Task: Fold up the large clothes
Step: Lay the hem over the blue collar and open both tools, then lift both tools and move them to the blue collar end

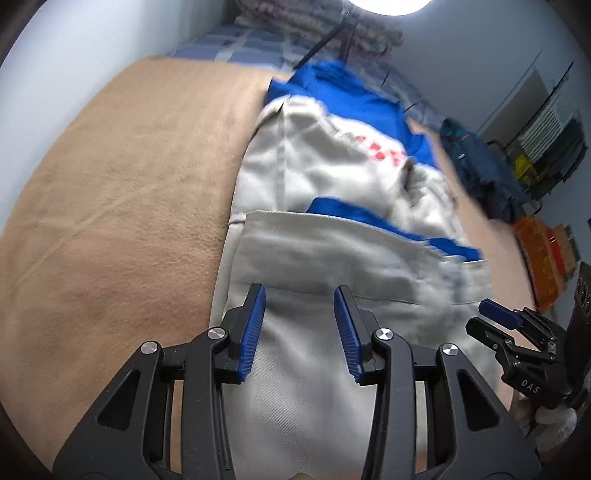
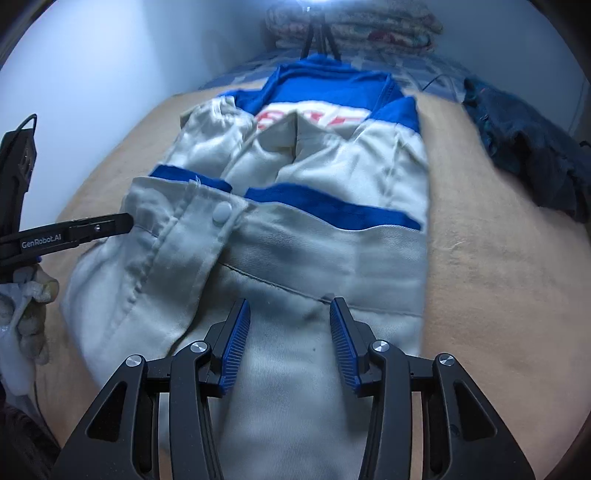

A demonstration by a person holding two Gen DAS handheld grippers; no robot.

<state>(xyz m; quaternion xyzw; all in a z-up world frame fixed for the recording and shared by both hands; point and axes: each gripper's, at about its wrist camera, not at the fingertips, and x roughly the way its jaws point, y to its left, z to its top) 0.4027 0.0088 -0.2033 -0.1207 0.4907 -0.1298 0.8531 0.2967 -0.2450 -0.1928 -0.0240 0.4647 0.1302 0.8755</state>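
A grey-white jacket (image 1: 314,258) (image 2: 295,240) with blue bands and red lettering lies flat on a beige blanket (image 1: 110,221) (image 2: 480,277), collar at the far end and sleeves folded in. My left gripper (image 1: 301,291) points down onto its near left part. Wrinkled grey cloth fills the gap between the half-closed blue pads (image 1: 255,332). My right gripper (image 2: 288,304) sits the same way on the near right part, just short of a hem seam, with cloth from pad to pad. Each gripper shows at the edge of the other's view: the right gripper (image 1: 509,325) and the left gripper (image 2: 110,225).
A dark blue garment (image 1: 480,166) (image 2: 535,155) lies crumpled at the bed's right side. Folded quilts (image 2: 354,26) and a tripod (image 2: 317,37) stand at the far end on a checked sheet (image 1: 240,44). A gloved hand (image 2: 29,314) is at the left. An orange object (image 1: 543,251) sits off the right.
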